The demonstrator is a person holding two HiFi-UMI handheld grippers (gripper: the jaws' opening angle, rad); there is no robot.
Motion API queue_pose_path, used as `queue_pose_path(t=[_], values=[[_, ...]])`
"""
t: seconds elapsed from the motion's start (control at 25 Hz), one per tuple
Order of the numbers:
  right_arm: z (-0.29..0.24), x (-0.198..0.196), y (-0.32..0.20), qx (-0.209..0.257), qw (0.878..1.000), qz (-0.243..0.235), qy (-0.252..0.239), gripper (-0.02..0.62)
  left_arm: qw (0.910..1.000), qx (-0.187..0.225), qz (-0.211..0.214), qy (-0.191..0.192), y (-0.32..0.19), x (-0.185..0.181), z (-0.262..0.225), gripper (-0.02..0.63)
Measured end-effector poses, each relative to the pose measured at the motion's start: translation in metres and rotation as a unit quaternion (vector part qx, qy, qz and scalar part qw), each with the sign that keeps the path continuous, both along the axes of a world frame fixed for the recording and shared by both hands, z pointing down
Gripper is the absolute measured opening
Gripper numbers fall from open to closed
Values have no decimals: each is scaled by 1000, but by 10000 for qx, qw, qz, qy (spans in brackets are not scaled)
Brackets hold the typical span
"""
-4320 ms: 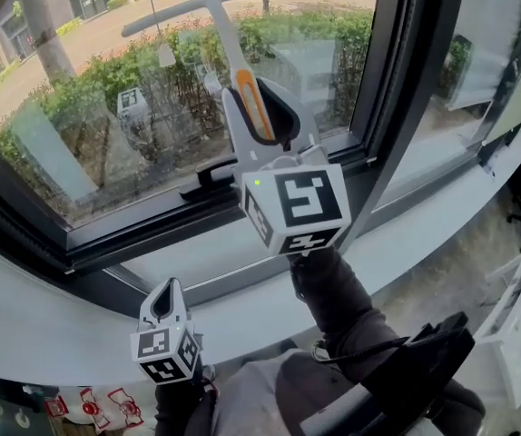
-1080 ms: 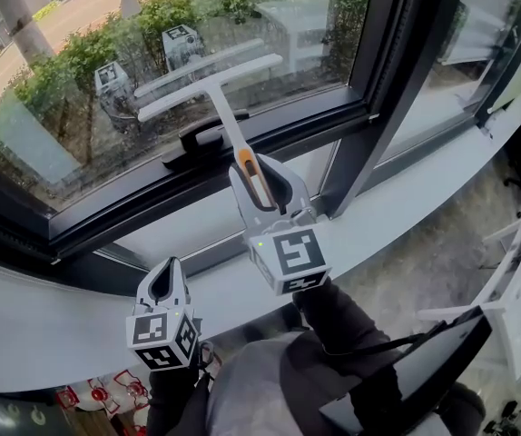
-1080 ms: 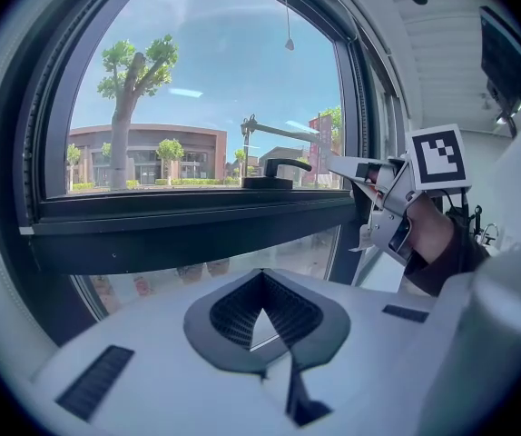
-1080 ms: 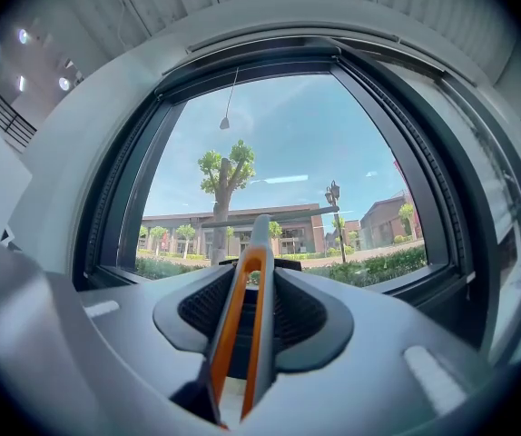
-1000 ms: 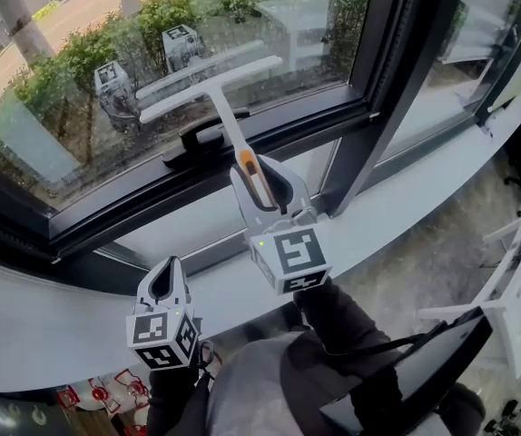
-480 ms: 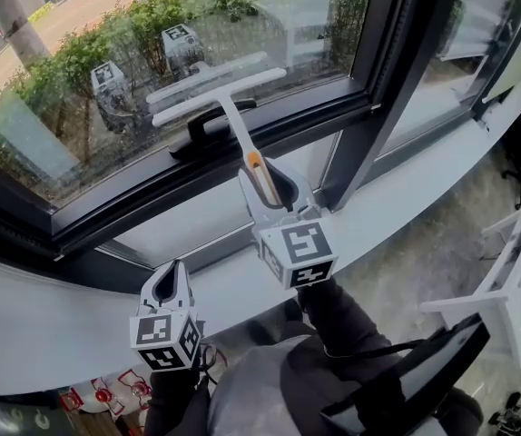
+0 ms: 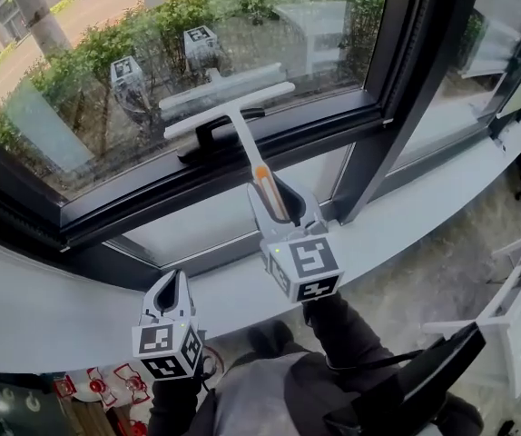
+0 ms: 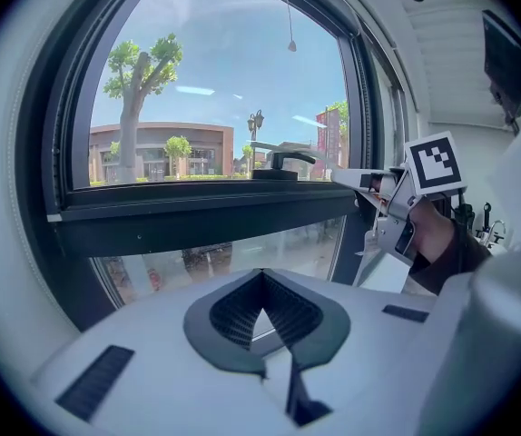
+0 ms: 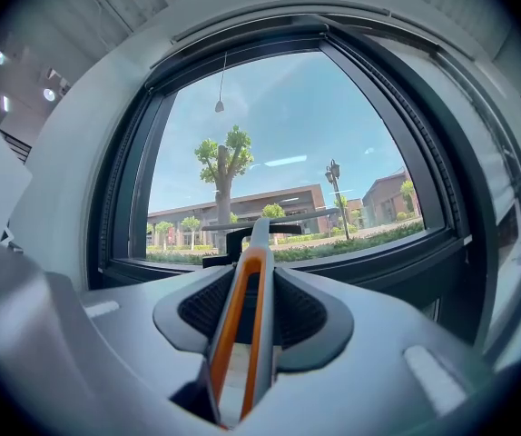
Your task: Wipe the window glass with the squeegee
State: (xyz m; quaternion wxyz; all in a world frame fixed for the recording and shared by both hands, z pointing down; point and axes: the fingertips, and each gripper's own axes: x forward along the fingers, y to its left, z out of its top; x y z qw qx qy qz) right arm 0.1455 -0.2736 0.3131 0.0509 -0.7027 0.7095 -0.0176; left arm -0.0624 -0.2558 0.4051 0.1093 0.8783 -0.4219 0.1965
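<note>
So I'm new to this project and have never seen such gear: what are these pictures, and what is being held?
No robot here: a person holds a two-jaw gripper in each hand. The head view comes from a camera on the person's head, looking down at a window sill. The other two views come from cameras riding on each gripper, looking along its jaws. The right gripper is shut on the handle of a white and orange squeegee, whose blade is at the bottom of the window glass, by a black window handle. The left gripper, low over the sill, is shut and empty.
</note>
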Motion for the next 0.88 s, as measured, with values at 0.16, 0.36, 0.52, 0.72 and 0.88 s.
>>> queue_pose_path(t=[0.16,0.36,0.52,0.72,0.88], values=[[-15,-6,13,171,9998,-68,-37,130,9999,-126,-102,-54,6,-7,6,0],[-73,-45,13,664,9975,-216,144,130,10000,-9,-57,-1,5,-26,-6,0],[-125,-88,-1,1168,9927,-179,232,130,9999,70,89,16,-1,-55,-9,0],[-174,-141,-26,1649,9859,-105,256,130,9996,97,267,21,-11,-92,-14,0],[-201,-160,-41,1889,9815,132,298,130,9989,161,438,21,-18,-117,-15,0]])
